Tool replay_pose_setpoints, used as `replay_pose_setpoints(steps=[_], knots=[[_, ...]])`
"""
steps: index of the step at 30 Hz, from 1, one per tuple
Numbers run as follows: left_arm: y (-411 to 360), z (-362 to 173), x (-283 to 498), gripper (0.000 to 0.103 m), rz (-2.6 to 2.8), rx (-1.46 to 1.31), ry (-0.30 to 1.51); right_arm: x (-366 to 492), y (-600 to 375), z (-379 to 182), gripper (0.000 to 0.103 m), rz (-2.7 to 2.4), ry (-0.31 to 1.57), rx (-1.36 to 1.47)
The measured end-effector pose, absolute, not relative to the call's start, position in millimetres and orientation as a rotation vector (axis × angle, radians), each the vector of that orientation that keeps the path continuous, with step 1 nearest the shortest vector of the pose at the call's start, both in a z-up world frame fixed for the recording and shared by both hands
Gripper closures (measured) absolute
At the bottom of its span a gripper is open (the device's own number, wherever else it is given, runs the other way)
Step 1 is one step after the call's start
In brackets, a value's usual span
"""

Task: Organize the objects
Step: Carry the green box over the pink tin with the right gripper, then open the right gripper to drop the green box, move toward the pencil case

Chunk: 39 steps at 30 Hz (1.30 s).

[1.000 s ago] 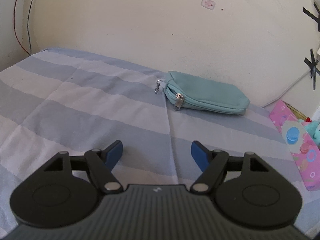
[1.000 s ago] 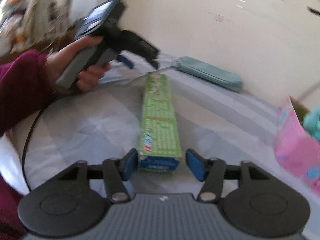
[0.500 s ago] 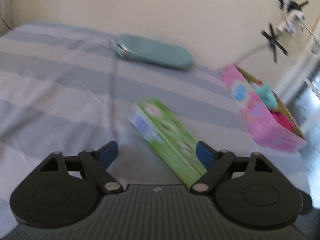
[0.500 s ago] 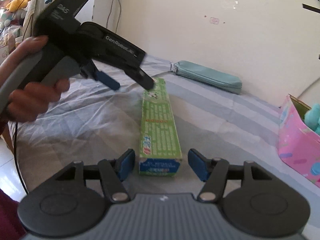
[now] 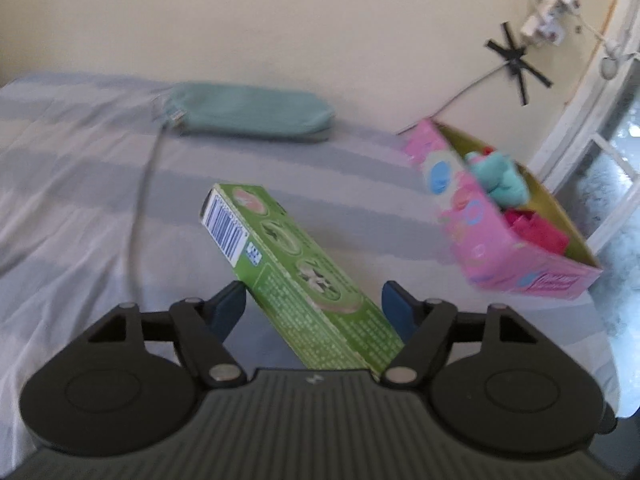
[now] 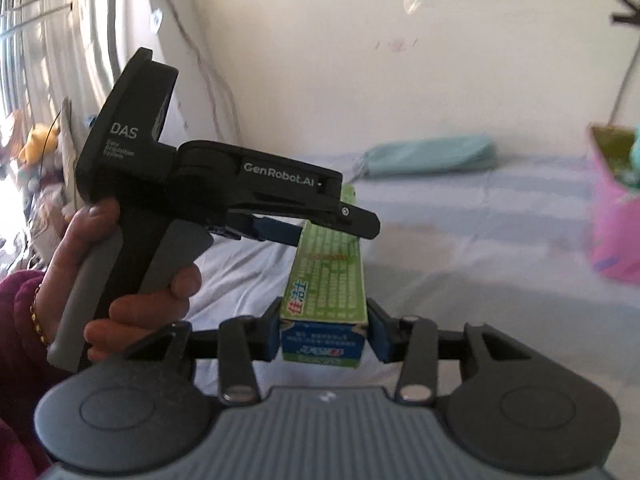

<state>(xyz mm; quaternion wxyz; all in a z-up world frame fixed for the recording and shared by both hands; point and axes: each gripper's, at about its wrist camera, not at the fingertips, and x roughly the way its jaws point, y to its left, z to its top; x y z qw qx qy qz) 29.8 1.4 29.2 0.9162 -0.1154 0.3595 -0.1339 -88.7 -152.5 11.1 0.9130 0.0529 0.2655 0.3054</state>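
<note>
A long green toothpaste box (image 5: 280,248) (image 6: 328,280) is held slanting above the striped bed sheet (image 5: 80,200). My right gripper (image 6: 326,332) is closing, and its blue pads press on both sides of the box's near end. My left gripper (image 5: 312,304) (image 6: 324,228), held by a hand (image 6: 100,280), straddles the box farther along. Its jaws are closing with the box crossing diagonally between them. The left pad is at the box's edge, and a thin gap shows at the right pad. A teal zip pouch (image 5: 252,114) (image 6: 432,156) lies by the wall.
An open pink box (image 5: 500,248) (image 6: 616,232) with a teal soft toy (image 5: 500,176) and red cloth stands at the bed's right end. The wall runs close behind the pouch. A window frame (image 5: 608,168) lies beyond the pink box. A maroon sleeve (image 6: 20,320) fills the left edge.
My left gripper swung right from facing the pouch to straddling the green box, its jaws widening, then narrowing. My right jaws closed onto the box's near end and raised it.
</note>
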Motion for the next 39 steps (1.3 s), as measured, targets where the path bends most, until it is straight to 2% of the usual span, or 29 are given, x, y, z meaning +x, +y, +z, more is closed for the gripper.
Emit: replay_pose_setpoints(steps=[11,17,23,25,27,28,39], knots=[[-164,96,82,0.028,-0.527,-0.013,0.584,-85,-261,52,0.062,0.261,0.283,0.093],[-262,89,123,0.028,-0.654,-0.012,0.604,-59,-336,49,0.062,0.073,0.253,0.113],[-332,61,155,0.027,-0.691,0.041,0.641,-13,-387,30,0.062,-0.055,0.309,0.119],[-342,54,158,0.026,-0.657,0.080,0.608,7,-399,20,0.060,-0.094,0.333,0.145],[-342,49,163,0.026,-0.631,0.086,0.620,18,-405,14,0.040,-0.120,0.345,0.168],[-339,48,163,0.026,-0.633,0.081,0.628,18,-407,11,0.038,-0.123,0.337,0.178],[-272,61,105,0.026,-0.543,0.186,0.533,-18,-389,20,0.036,-0.124,0.280,0.189]])
